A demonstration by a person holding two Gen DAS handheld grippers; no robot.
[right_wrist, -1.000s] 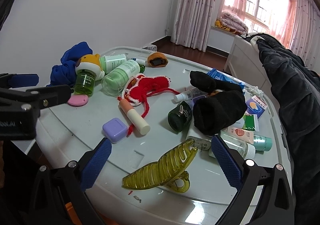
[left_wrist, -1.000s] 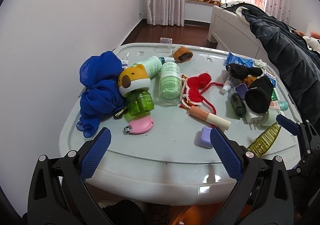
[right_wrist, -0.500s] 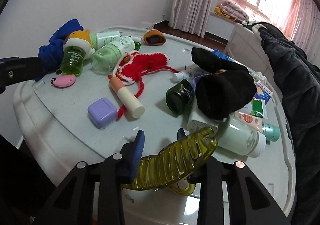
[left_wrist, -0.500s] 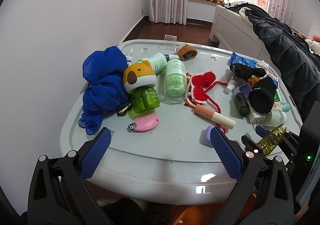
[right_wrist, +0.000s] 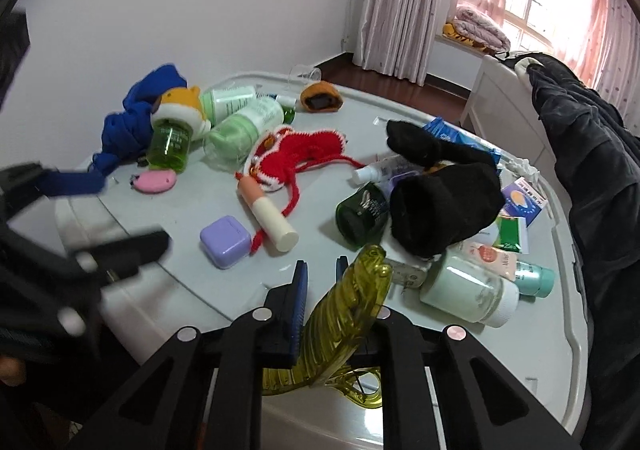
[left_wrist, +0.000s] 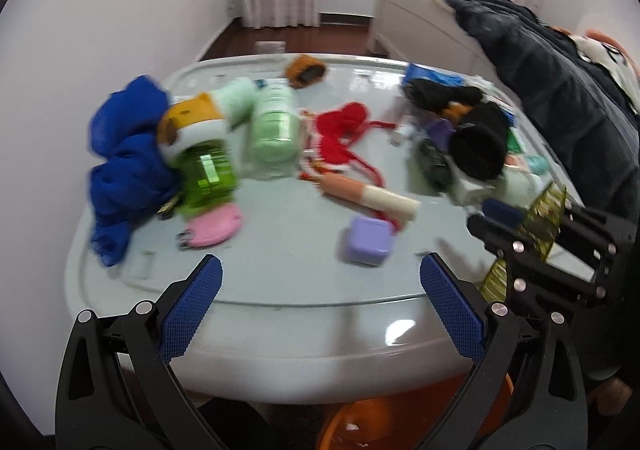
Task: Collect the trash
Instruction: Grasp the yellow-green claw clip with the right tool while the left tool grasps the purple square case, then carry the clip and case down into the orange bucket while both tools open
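Note:
A translucent yellow-green hair claw clip (right_wrist: 352,302) stands tilted up at the near edge of the grey plastic tabletop (right_wrist: 192,205). My right gripper (right_wrist: 320,270) has its jaws closing tight on it, blue pads pressing both sides. In the left wrist view the same clip (left_wrist: 548,213) shows in the right gripper (left_wrist: 528,209) at the right edge. My left gripper (left_wrist: 320,274) is open over the table's near rim with nothing between its fingers. A purple box (left_wrist: 368,240) lies just beyond it. That view is blurred by motion.
Clutter covers the table: blue cloth (right_wrist: 132,121), green bottle with bear cap (right_wrist: 168,143), pink clipper case (right_wrist: 154,181), red knit piece (right_wrist: 296,153), lip balm tube (right_wrist: 268,213), dark green jar (right_wrist: 360,213), black socks (right_wrist: 440,201), white jar (right_wrist: 468,294). An orange bin (left_wrist: 380,422) sits below the front edge.
My right gripper went from wide open to shut on the hair clip and tipped it up off the table. The left gripper moved lower and closer to the table.

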